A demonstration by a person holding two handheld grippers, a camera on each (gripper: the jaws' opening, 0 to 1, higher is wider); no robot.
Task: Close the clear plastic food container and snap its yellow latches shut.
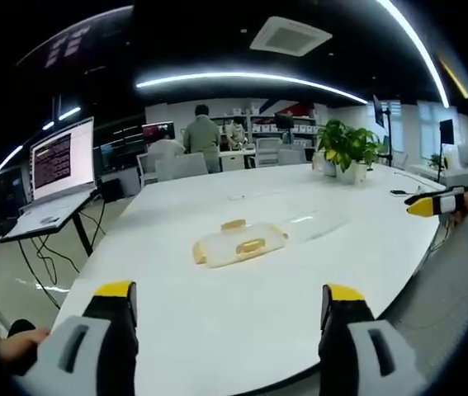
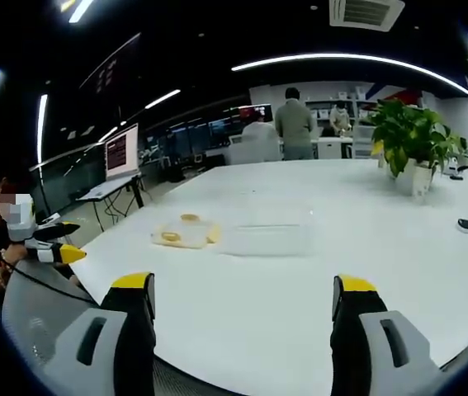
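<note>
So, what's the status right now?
Both tongs open, empty: left, right. Clear plastic container with yellow latches untouched on white table. Path clear.

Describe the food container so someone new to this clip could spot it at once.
Start at the big white table. Near its middle lies a clear plastic container with its transparent lid lying open flat beside it. Its yellow latches set it apart from the potted plant at the far edge.

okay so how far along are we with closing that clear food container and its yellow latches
Done: nothing visible. The clear container lies apart from its yellow-latched lid on the white table. In hand: nothing; the left gripper and right gripper hover open, short of both. Left: fit the lid, snap the latches.
</note>
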